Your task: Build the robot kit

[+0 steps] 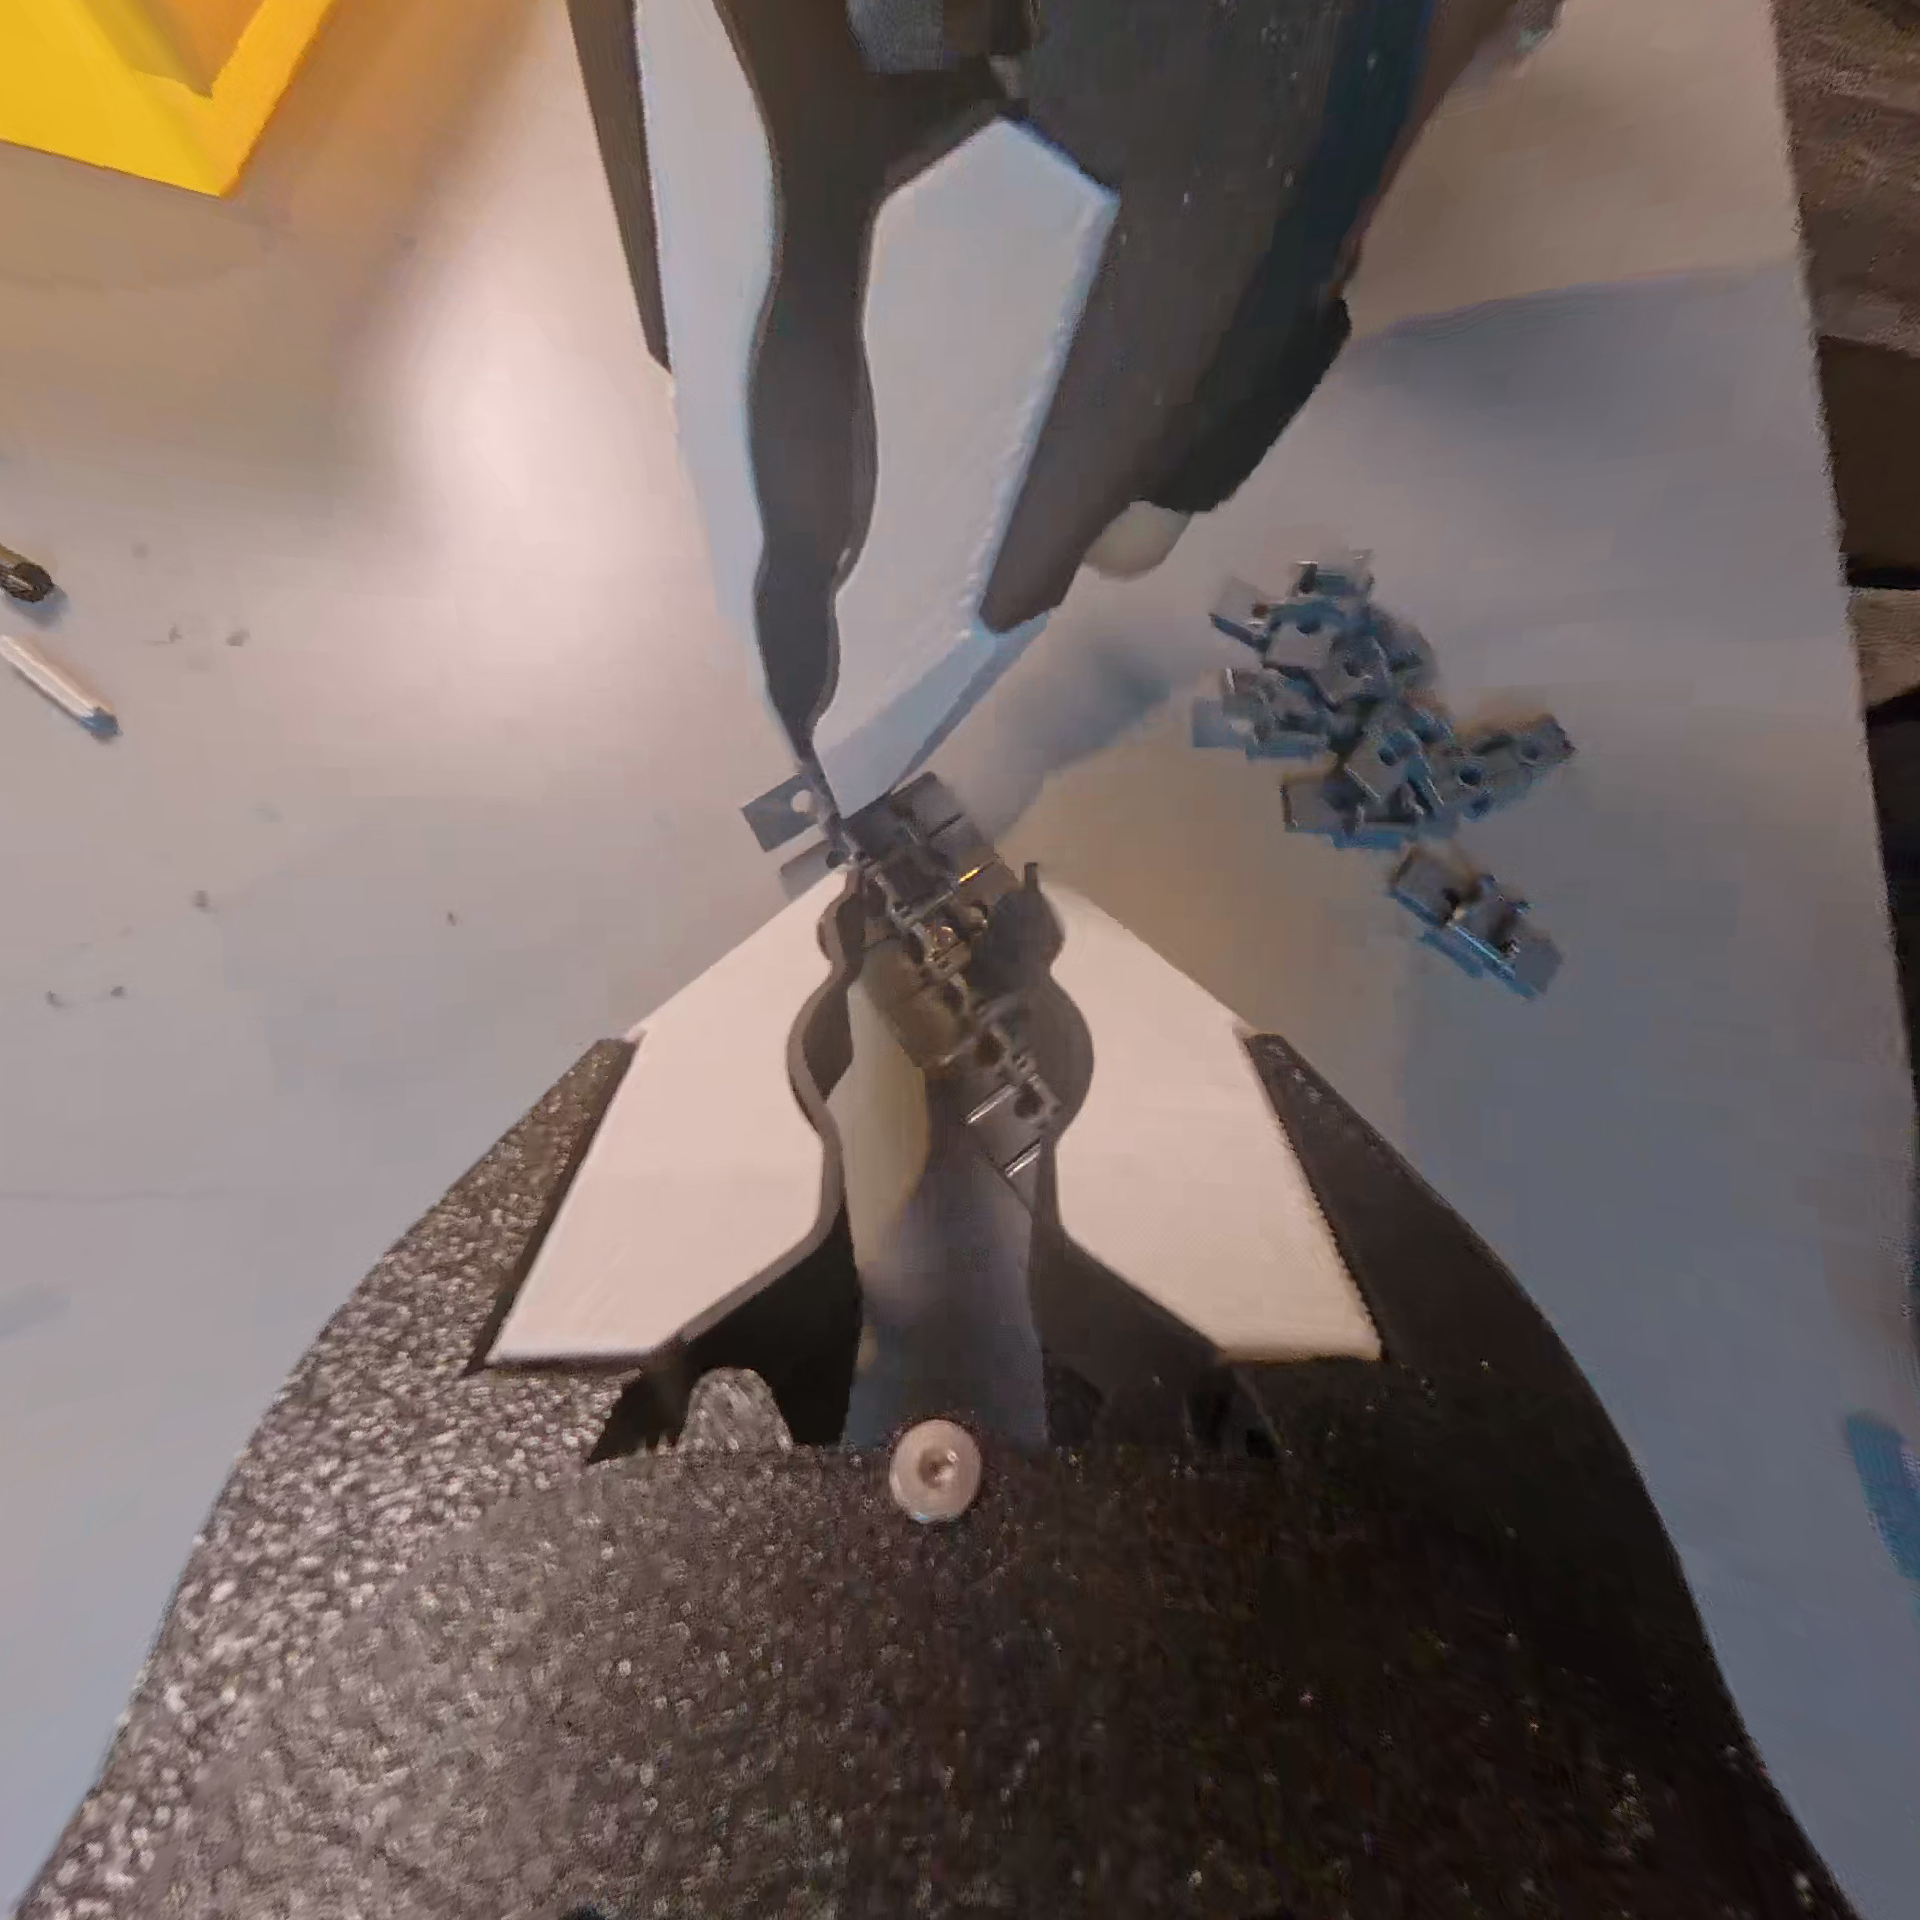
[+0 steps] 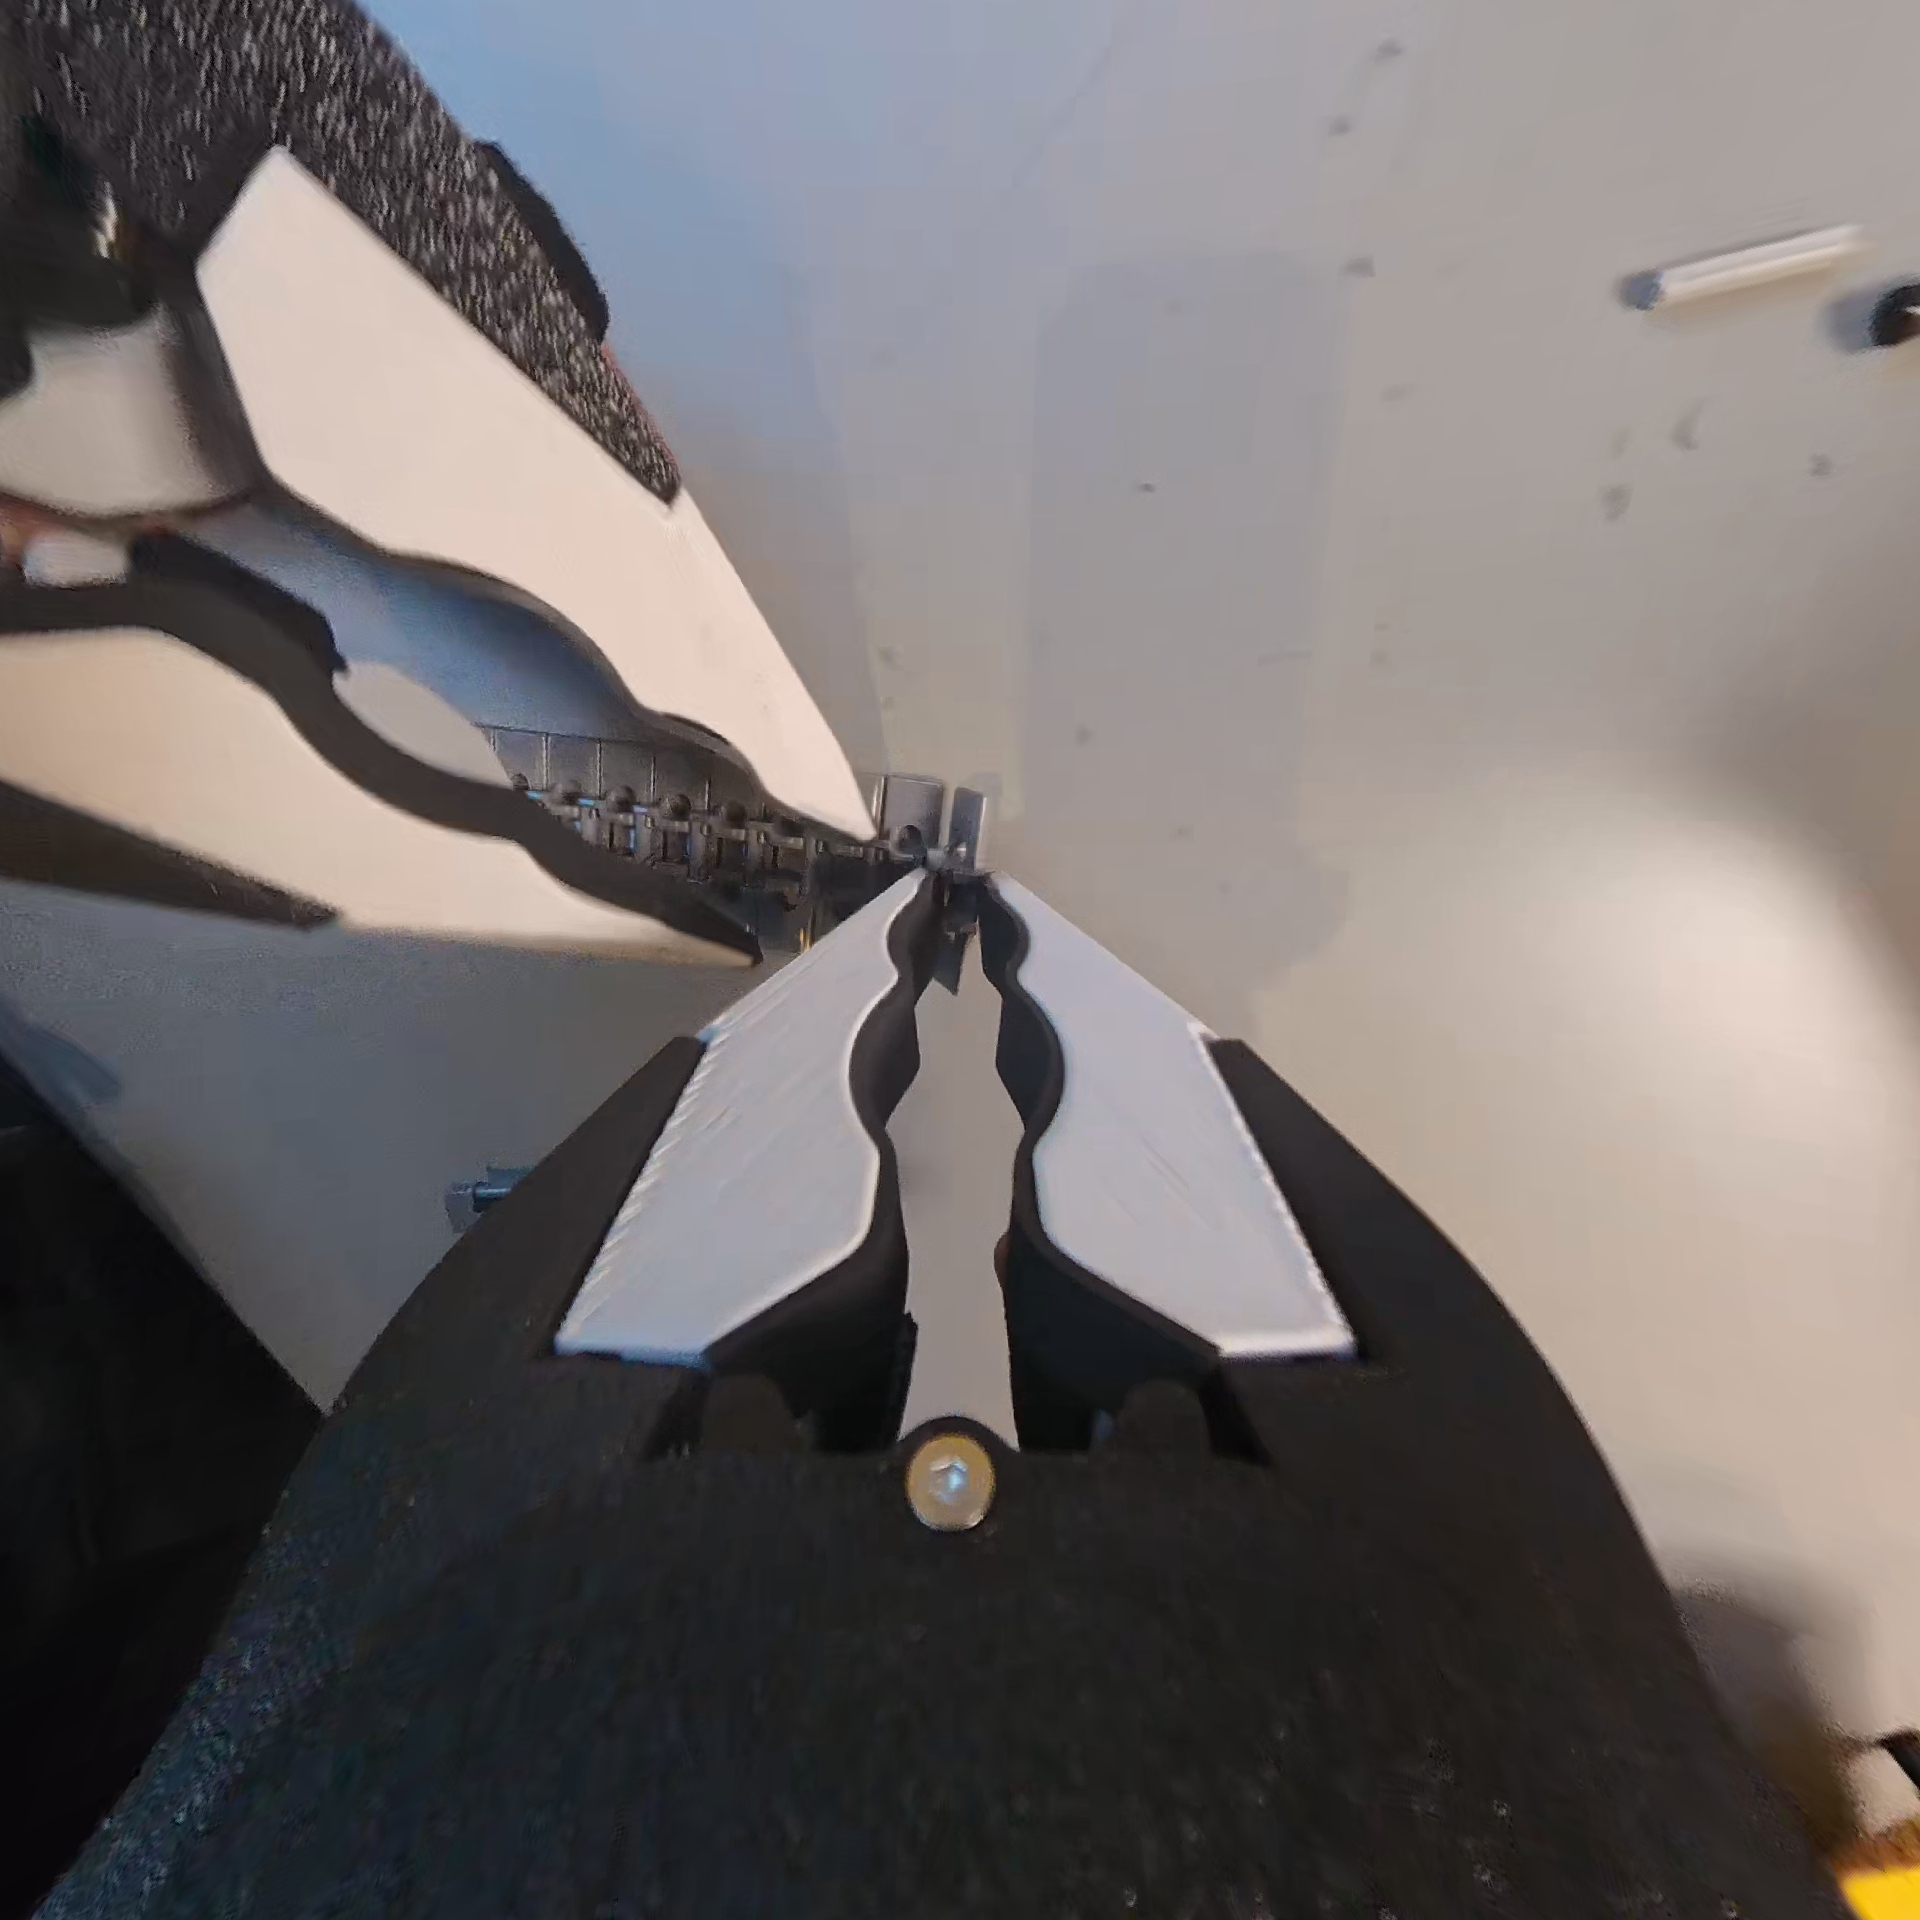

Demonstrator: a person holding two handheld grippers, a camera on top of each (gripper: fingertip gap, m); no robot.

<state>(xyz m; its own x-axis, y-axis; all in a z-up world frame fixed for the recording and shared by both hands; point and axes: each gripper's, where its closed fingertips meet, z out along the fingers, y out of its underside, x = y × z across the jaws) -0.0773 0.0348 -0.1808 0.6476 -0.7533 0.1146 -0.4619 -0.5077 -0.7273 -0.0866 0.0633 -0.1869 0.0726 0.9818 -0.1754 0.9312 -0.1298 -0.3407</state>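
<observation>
My left gripper (image 1: 935, 904) is shut on a black strip of joined links (image 1: 951, 997), which runs back between its white fingers. My right gripper (image 1: 821, 795), held by a gloved hand (image 1: 1195, 312), comes in from above. Its tips are shut on a small grey metal clip (image 1: 779, 816) at the strip's far end. In the right wrist view my right gripper (image 2: 951, 873) pinches that clip (image 2: 966, 816) at its tips. The left gripper (image 2: 810, 888) enters from the left with the strip (image 2: 665, 810) between its fingers. Both are held low over the pale table (image 1: 416, 520).
A pile of small grey-blue clips (image 1: 1371, 727) lies on the table to the right, with a lone one (image 1: 1475, 925) nearby. A yellow box (image 1: 135, 83) stands at the far left. A thin metal rod (image 1: 57, 686) (image 2: 1745, 265) lies at the left. The table edge (image 1: 1829, 416) runs down the right.
</observation>
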